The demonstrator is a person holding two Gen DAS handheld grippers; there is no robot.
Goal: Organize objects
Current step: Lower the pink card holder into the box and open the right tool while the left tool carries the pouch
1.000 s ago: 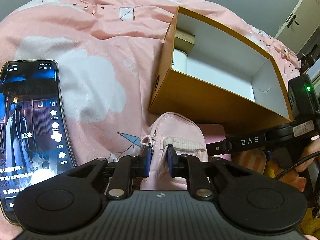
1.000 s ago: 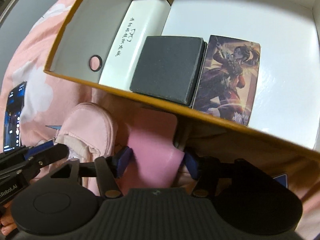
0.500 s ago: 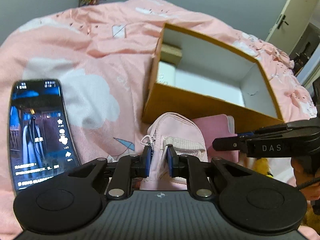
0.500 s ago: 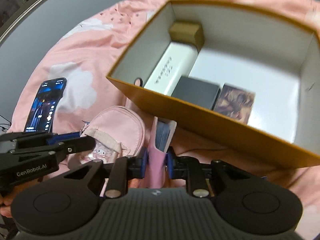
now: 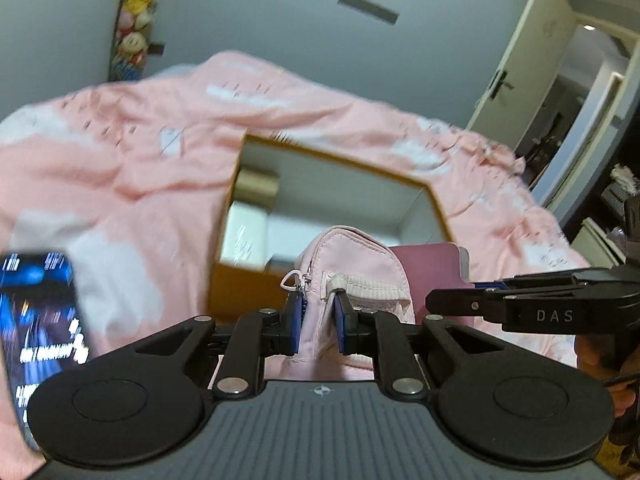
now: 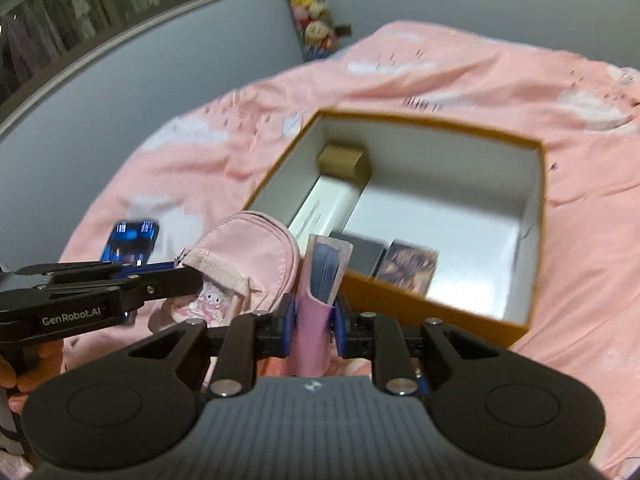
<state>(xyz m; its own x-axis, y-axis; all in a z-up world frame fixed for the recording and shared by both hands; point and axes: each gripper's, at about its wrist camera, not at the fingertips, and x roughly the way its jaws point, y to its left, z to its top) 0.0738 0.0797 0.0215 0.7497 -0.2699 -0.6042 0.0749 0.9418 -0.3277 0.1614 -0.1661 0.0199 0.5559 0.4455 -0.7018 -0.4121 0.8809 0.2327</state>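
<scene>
My left gripper is shut on a small pink pouch with a white zip pull, held up off the bed. My right gripper is shut on a slim pink case, held on edge with its blue inner pages showing at the top. Pouch and case hang side by side in front of the near wall of an open orange box. Each gripper shows in the other's view: the left gripper, the right gripper. The box holds a gold carton, a white case, a dark grey pad and a picture card.
A lit phone lies on the pink cloud-print duvet to the left. Grey walls, a column of plush toys and a white door stand behind the bed. A hand holds the left gripper's handle.
The right gripper closed on the pink case and turned it on edge. Both grippers rose with their loads, so the box and the bed now sit lower and farther away.
</scene>
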